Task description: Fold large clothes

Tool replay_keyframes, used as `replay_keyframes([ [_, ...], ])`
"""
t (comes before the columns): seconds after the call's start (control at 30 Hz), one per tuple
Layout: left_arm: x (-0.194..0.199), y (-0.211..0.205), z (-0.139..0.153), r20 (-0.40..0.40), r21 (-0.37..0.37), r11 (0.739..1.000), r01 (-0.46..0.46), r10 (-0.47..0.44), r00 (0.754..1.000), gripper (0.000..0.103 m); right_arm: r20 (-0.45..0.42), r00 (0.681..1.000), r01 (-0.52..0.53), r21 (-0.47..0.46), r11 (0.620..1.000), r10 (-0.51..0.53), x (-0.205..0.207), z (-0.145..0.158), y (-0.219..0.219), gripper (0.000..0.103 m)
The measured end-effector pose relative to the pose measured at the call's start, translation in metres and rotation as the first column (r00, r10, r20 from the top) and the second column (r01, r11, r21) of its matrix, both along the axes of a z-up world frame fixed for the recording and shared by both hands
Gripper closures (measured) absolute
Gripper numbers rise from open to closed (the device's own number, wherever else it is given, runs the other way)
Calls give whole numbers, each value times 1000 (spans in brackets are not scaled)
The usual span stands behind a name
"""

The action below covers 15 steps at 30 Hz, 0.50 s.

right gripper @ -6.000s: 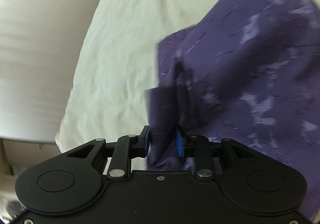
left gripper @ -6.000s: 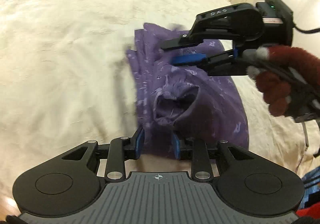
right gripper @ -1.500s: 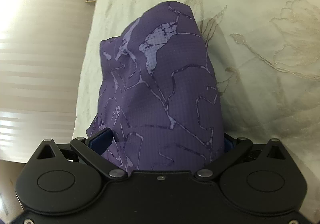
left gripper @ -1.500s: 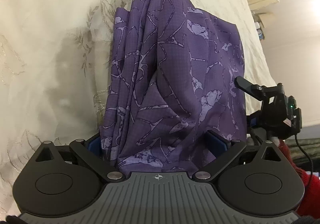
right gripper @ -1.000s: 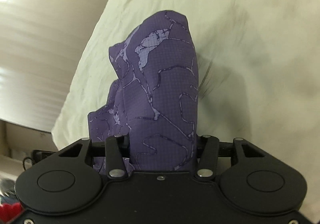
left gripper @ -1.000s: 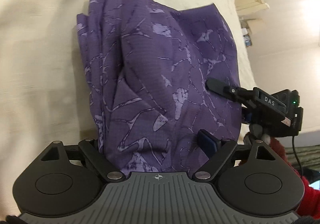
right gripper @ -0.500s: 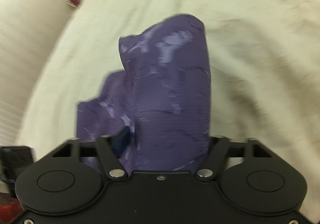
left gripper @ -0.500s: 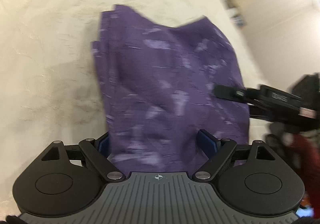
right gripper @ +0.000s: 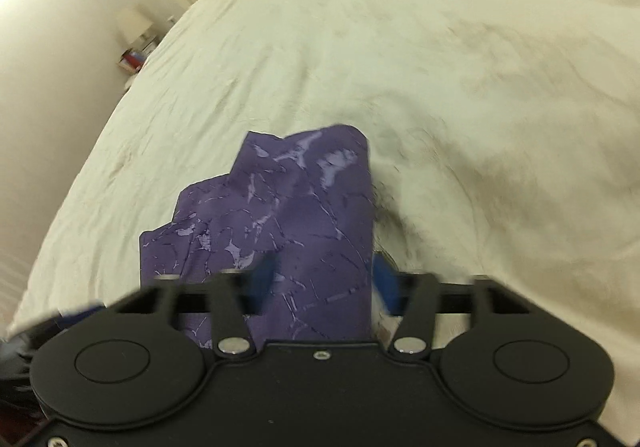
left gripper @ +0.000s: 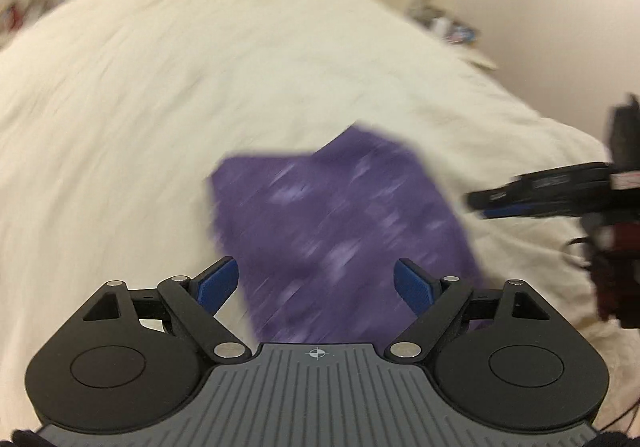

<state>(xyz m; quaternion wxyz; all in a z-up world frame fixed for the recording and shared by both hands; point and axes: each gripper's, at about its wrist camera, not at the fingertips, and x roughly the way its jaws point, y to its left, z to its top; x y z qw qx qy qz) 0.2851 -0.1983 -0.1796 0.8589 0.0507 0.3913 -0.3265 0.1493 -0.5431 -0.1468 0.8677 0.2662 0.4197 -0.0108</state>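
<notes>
Grippers, left (left gripper: pixel 316 283) and right (right gripper: pixel 322 281), both gape wide and hold nothing, having just released the purple garment (left gripper: pixel 340 223). It lies folded near the bed's (left gripper: pixel 160 87) near edge, so this fold looks finished.

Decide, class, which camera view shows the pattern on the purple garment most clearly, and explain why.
The right wrist view: there the purple garment is fairly sharp, so its pale vein-like markings read against the white bedspread. The left wrist view shows the same garment motion-blurred, its markings only smeared streaks.
</notes>
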Motion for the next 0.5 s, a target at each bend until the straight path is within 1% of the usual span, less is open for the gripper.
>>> replay_keyframes([
  [0.1, 7, -30, -6, 49, -6, 997, 73, -73, 996, 18, 38, 998, -46, -63, 997, 48, 14, 6, 11, 64],
  [0.17, 16, -43, -20, 61, 20, 996, 87, -88, 994, 18, 52, 995, -79, -95, 992, 84, 32, 7, 19, 66],
  [0.2, 19, -44, -27, 48, 42, 996, 75, -77, 996, 18, 49, 993, -98, -102, 990, 103, 42, 5, 22, 66],
  [0.3, 48, -45, -58, -31, 126, 992, -19, 23, 999, 19, 9, 992, -123, -159, 980, 126, 75, -5, 29, 66],
  [0.33, 53, -42, -64, -37, 135, 990, -40, 46, 998, 18, -10, 993, -121, -180, 976, 121, 85, -11, 29, 67],
  [0.37, 59, -39, -68, -44, 126, 990, -64, 70, 997, 17, -33, 993, -116, -194, 974, 112, 96, -18, 28, 69],
  [0.4, 65, -36, -71, -58, 116, 990, -82, 89, 994, 17, -61, 992, -117, -200, 973, 106, 108, -24, 27, 69],
  [0.47, 75, -29, -72, -74, 131, 984, -122, 132, 988, 16, -104, 989, -126, -223, 967, 105, 126, -36, 28, 70],
  [0.5, 79, -28, -73, -86, 127, 984, -125, 136, 987, 16, -118, 987, -135, -239, 961, 109, 132, -39, 30, 70],
])
